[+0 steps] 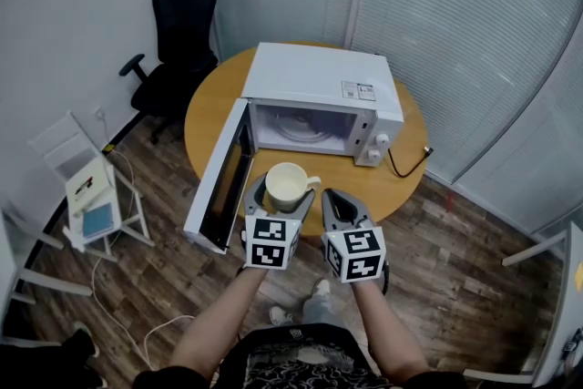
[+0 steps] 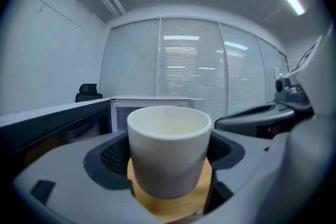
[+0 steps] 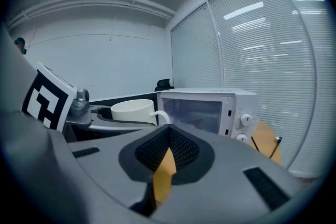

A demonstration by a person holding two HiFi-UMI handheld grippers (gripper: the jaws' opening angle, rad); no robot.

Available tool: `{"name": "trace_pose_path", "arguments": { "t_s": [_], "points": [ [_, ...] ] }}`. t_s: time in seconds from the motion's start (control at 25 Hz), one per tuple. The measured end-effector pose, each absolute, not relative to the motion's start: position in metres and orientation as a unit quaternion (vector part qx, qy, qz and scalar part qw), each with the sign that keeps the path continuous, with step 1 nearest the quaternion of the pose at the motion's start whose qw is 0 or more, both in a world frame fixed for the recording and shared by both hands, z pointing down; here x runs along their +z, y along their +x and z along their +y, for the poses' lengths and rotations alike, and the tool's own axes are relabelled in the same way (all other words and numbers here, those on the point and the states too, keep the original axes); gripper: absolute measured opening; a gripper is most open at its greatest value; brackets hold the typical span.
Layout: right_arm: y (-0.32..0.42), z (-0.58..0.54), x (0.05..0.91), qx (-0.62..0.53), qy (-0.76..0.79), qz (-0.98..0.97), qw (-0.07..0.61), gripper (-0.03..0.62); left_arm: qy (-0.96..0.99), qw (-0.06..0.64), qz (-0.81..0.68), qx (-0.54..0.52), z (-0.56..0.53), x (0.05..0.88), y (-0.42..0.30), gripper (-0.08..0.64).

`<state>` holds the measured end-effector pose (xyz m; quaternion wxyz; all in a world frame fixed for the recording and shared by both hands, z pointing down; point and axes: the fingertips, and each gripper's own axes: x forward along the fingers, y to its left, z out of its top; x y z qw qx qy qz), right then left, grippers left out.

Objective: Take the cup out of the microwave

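A cream cup (image 1: 290, 187) with a handle on its right sits between the jaws of my left gripper (image 1: 285, 193), which is shut on it just in front of the microwave (image 1: 319, 91). In the left gripper view the cup (image 2: 168, 157) fills the gap between the pads, with the wooden table showing below it. The microwave door (image 1: 221, 178) hangs wide open to the left and the chamber holds only its glass plate. My right gripper (image 1: 331, 196) is beside the cup's handle, shut and holding nothing. The right gripper view shows the cup (image 3: 134, 111) to the left of its closed jaws.
The microwave stands on a round wooden table (image 1: 211, 109), and its black cable (image 1: 405, 164) trails off the right edge. A black office chair (image 1: 178, 23) is behind the table, a white rack (image 1: 91, 191) to the left. Blinds cover the glass walls behind and to the right.
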<state>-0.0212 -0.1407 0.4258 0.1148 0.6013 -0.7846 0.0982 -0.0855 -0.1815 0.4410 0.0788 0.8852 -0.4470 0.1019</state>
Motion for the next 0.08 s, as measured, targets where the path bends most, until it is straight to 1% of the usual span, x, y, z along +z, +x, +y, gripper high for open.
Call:
{"name": "trace_pose_path", "arguments": {
  "t_s": [0.08],
  "points": [
    [-0.0209, -0.1416, 0.4246, 0.096, 0.603, -0.783, 0.116, 0.014, 0.886, 0.078, -0.446, 0.102, -0.1820, 0.4399, -0.0852, 0.431]
  ]
}}
